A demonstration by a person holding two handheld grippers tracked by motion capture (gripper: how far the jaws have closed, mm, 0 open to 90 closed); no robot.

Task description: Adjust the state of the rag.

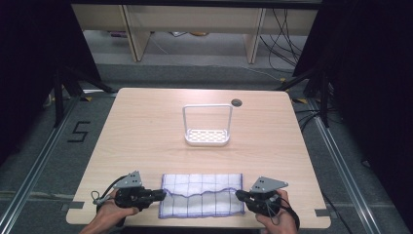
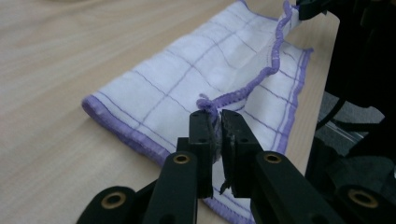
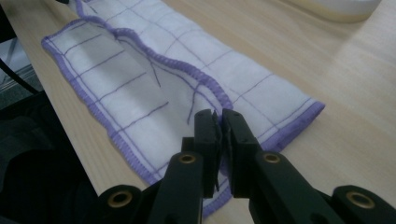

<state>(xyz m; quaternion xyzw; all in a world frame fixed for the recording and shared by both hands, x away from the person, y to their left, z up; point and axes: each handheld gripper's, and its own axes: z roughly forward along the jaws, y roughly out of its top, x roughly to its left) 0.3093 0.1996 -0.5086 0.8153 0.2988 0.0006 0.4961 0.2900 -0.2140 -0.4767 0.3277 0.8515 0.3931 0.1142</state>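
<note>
At six o'clock on the table (image 1: 146, 126), your left gripper (image 1: 163, 195) and right gripper (image 1: 238, 194) are pinching the cloth (image 1: 202, 187) corners; be lowering both evenly, keeping the fold edge straight.

White cloth (image 1: 202, 195), purple grid and hem; white rack (image 1: 207, 137).

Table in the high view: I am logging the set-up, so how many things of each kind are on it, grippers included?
Cloth, white with purple checks and hem: 1
White wire rack with a tall handle: 1
Grippers, left gripper and right gripper, each pinching a cloth edge: 2
Total on the table: 4
</note>
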